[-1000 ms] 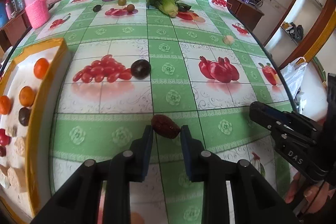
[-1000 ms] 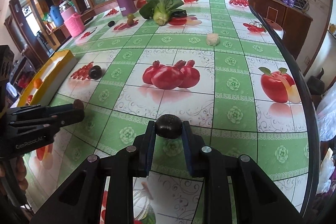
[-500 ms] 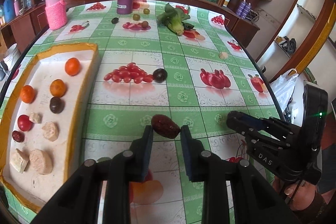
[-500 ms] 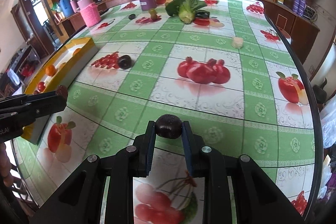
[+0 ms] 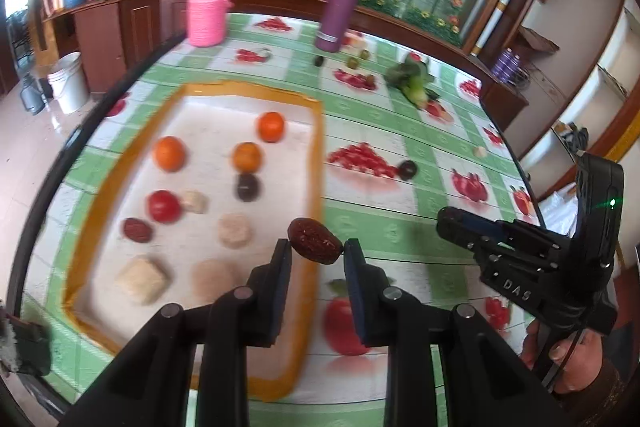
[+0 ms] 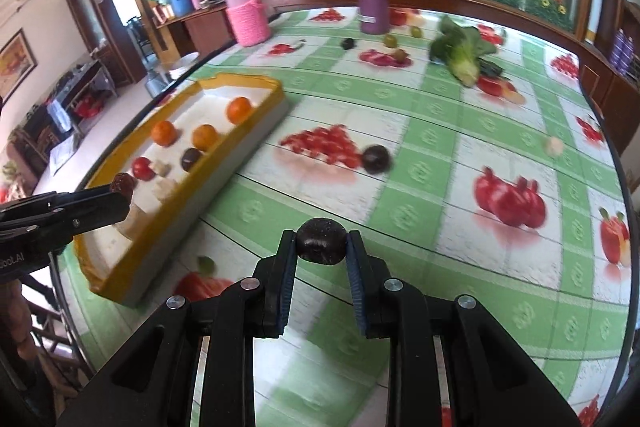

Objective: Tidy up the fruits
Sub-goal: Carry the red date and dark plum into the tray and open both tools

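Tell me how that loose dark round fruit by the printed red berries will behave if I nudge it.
The dark round fruit looks nearly spherical on a flat, glossy tablecloth, so it will probably roll freely. Nothing touches it, so little would stop it. It seems small and likely light; a top-down pinch is probably safer than pushing.

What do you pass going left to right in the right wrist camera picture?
Left gripper with the red date → yellow tray → loose dark plum on the tablecloth → leafy green vegetable → small pale fruit.
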